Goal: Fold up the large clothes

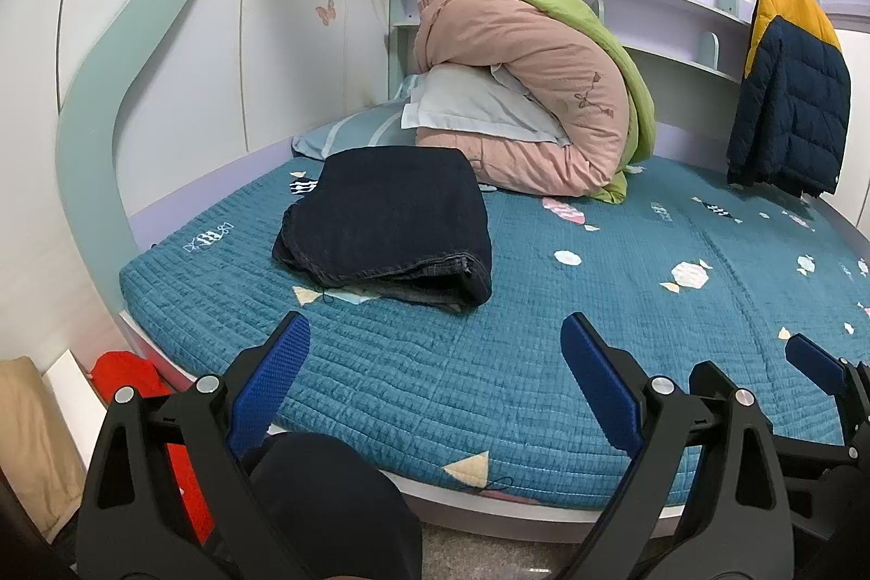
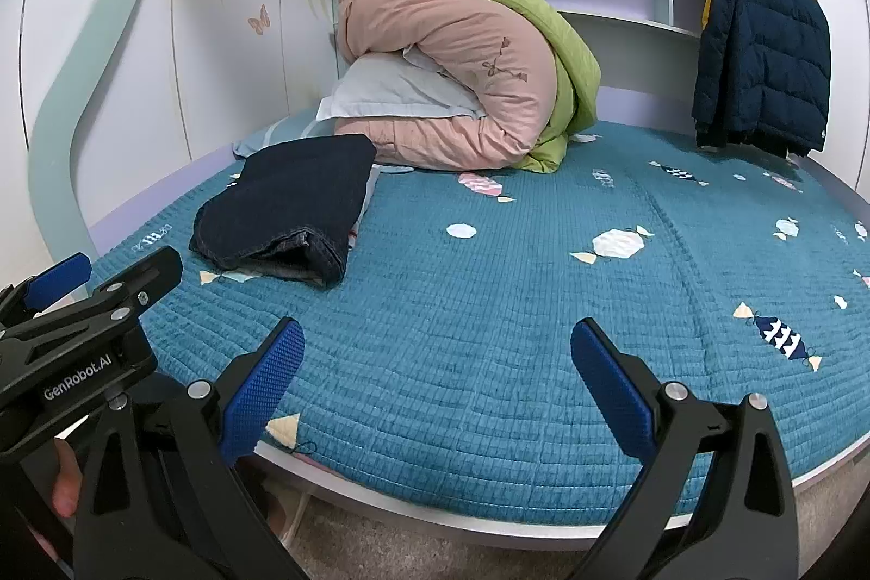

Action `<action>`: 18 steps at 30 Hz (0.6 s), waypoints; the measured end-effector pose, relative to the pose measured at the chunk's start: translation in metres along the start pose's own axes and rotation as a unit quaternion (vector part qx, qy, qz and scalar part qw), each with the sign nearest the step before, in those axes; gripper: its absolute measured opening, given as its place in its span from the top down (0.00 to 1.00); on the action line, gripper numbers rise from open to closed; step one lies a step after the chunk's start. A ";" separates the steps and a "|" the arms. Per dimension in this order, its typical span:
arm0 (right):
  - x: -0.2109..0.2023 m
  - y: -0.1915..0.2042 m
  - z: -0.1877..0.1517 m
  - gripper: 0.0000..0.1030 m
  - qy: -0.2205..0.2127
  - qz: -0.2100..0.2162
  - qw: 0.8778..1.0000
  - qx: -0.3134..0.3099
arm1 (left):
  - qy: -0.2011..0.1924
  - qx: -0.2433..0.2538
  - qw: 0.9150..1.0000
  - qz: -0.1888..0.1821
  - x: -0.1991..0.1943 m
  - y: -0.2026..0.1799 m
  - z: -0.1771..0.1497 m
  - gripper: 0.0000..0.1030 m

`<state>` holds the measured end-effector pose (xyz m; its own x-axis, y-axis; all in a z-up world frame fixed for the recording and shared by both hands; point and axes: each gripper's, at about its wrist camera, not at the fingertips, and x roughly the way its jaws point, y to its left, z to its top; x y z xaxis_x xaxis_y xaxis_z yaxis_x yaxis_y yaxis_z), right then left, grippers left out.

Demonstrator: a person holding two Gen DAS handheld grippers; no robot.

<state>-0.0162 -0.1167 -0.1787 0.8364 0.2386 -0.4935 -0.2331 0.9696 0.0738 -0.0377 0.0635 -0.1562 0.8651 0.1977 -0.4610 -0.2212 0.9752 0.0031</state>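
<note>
A dark denim garment (image 1: 386, 224) (image 2: 288, 205) lies folded in a neat stack on the teal quilted bed cover (image 1: 598, 308) (image 2: 489, 308), toward its left side. My left gripper (image 1: 435, 341) hovers open at the bed's near edge, well short of the stack, nothing between its blue pads. My right gripper (image 2: 437, 351) is open too and empty, held beside the left one over the same edge. The left gripper's body (image 2: 81, 324) shows at the left of the right wrist view, and a right finger (image 1: 815, 365) shows at the right of the left wrist view.
A rolled pink and green duvet (image 1: 549, 91) (image 2: 462, 74) with a white pillow sits at the back of the bed. A navy and yellow puffer jacket (image 1: 788, 91) (image 2: 761, 47) hangs at the right. Red cloth (image 1: 130, 376) and a beige bag lie on the floor at the left.
</note>
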 end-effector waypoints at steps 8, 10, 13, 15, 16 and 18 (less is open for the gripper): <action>0.000 0.000 0.000 0.08 0.002 0.001 1.000 0.000 | -0.002 0.002 1.000 0.003 -0.001 -0.002 0.000 0.09; 0.000 0.000 -0.001 0.08 0.002 0.001 1.000 0.000 | 0.000 0.003 1.000 0.001 0.000 -0.001 0.000 0.09; 0.001 0.000 0.000 0.08 0.003 0.001 1.000 -0.001 | 0.006 0.006 1.000 -0.006 0.002 0.000 0.001 0.09; 0.001 0.001 0.000 0.08 0.003 0.000 1.000 0.000 | 0.009 0.007 1.000 -0.007 0.002 0.001 0.001 0.09; 0.001 0.001 0.000 0.08 0.003 0.001 1.000 0.000 | 0.009 0.007 1.000 -0.007 0.002 0.001 0.001 0.09; 0.001 0.000 -0.001 0.08 0.004 0.002 1.000 0.000 | 0.010 0.008 1.000 -0.008 0.003 0.001 0.001 0.09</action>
<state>-0.0154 -0.1164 -0.1800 0.8319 0.2416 -0.4996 -0.2361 0.9688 0.0753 -0.0352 0.0651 -0.1567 0.8590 0.1797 -0.4795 -0.1997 0.9798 0.0096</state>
